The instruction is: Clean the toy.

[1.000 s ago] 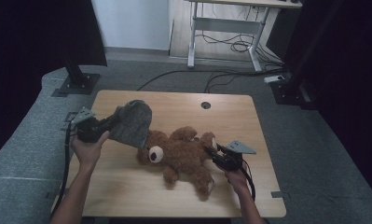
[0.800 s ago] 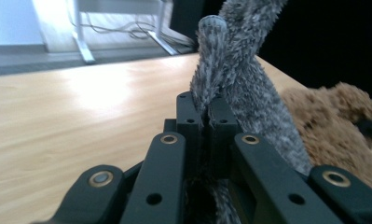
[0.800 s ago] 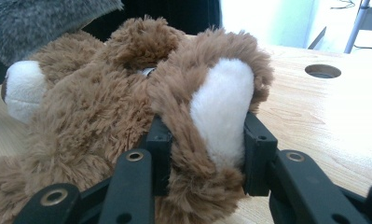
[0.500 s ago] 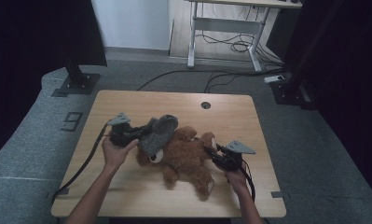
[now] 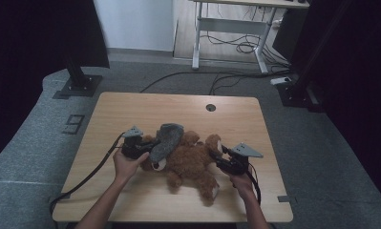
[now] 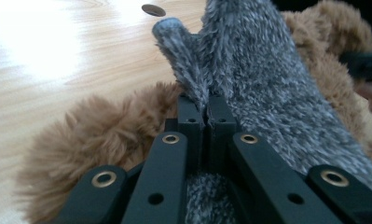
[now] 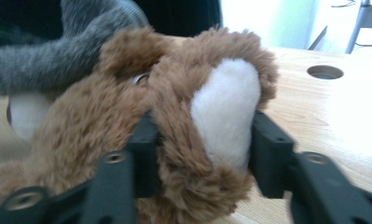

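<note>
A brown teddy bear (image 5: 188,160) lies on its back in the middle of the wooden table (image 5: 131,109). A grey fuzzy cloth (image 5: 166,138) is draped over its head. My left gripper (image 5: 147,149) is at the bear's head, shut on a fold of the grey cloth (image 6: 258,79), with brown fur (image 6: 99,126) just beneath. My right gripper (image 5: 216,160) is at the bear's right side. Its jaws have just been opening, and the bear's white-soled paw (image 7: 223,107) sits unsqueezed between them. The grey cloth (image 7: 48,60) shows behind the paw.
A round cable hole (image 5: 210,107) sits near the table's far edge. The left gripper's cable (image 5: 83,183) runs off the front left corner. Beyond the table are a black stand base (image 5: 78,86), floor cables (image 5: 236,47) and a desk frame (image 5: 226,28).
My left gripper has carried the grey cloth rightward and down, from above the table's left part onto the bear's head. The right hand has stayed at the bear's paw.
</note>
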